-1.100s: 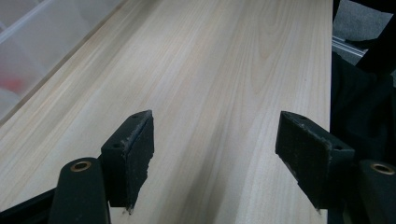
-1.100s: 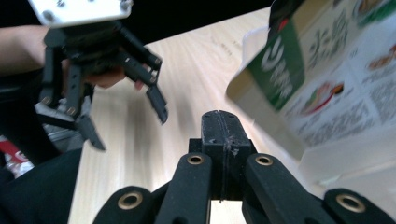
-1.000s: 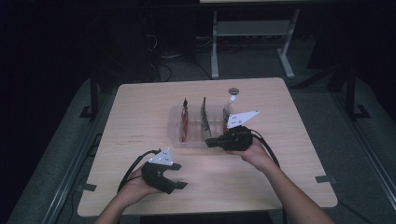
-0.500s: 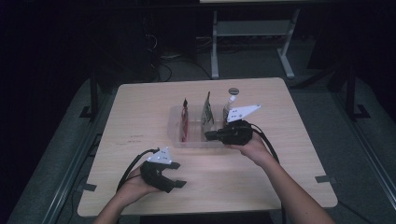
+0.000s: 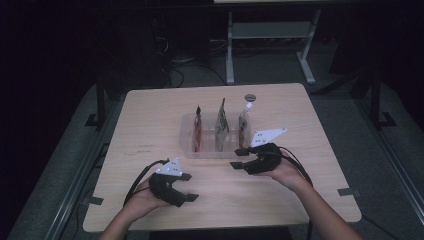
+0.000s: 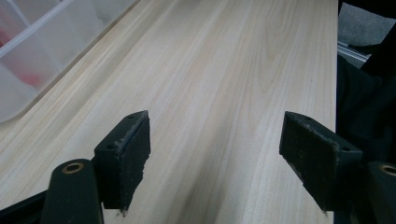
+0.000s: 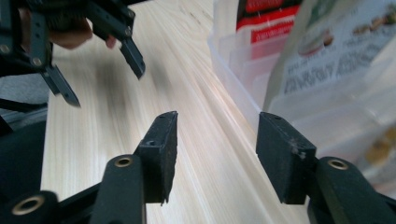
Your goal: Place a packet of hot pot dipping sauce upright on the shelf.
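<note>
Right gripper (image 5: 239,157) sits just in front of the clear tray (image 5: 186,136), jaws apart and empty; they have just been opening, nothing between them. Three pouches stand in the tray slots: red pouch (image 5: 198,129), green pouch (image 5: 222,122), spouted pouch (image 5: 245,126) nearest this gripper. Left gripper (image 5: 188,187) rests near the table's front edge, jaws wide apart, empty, well apart from the tray. Risk: the right gripper's body is close to the tray wall, so a careless swing could knock the tray or topple the spouted pouch.
</note>
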